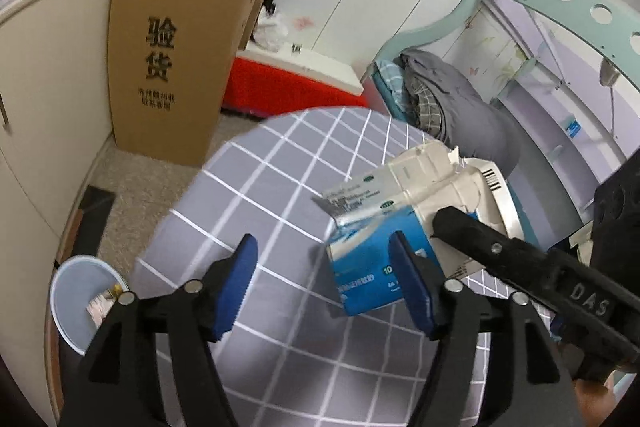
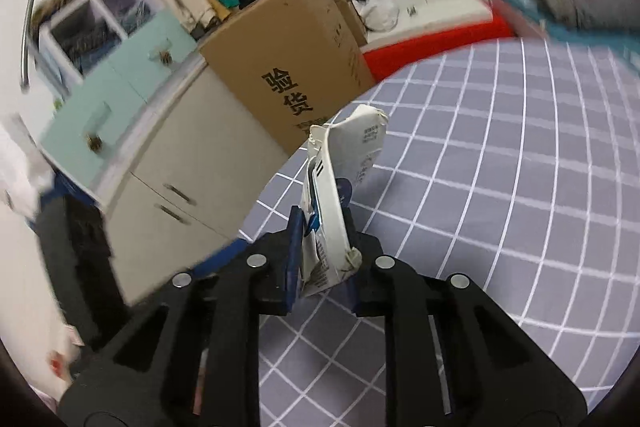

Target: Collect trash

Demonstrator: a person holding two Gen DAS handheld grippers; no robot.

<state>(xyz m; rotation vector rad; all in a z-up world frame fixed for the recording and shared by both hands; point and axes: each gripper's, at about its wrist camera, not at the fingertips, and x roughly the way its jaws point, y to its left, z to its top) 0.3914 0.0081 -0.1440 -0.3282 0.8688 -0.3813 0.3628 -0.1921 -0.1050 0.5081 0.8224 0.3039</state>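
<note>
The flattened blue-and-white carton is clamped edge-on in the right tool, above the grid-patterned surface. The left tool stands wide, holding nothing, with the carton just beyond its right pad. Keep the right tool's grip firm on the thin card. The likely destination is the pale bin on the floor; release only when directly over its mouth.

Black tongs with blue ridged pads, silver rivets, "DAS" lettering.
</note>
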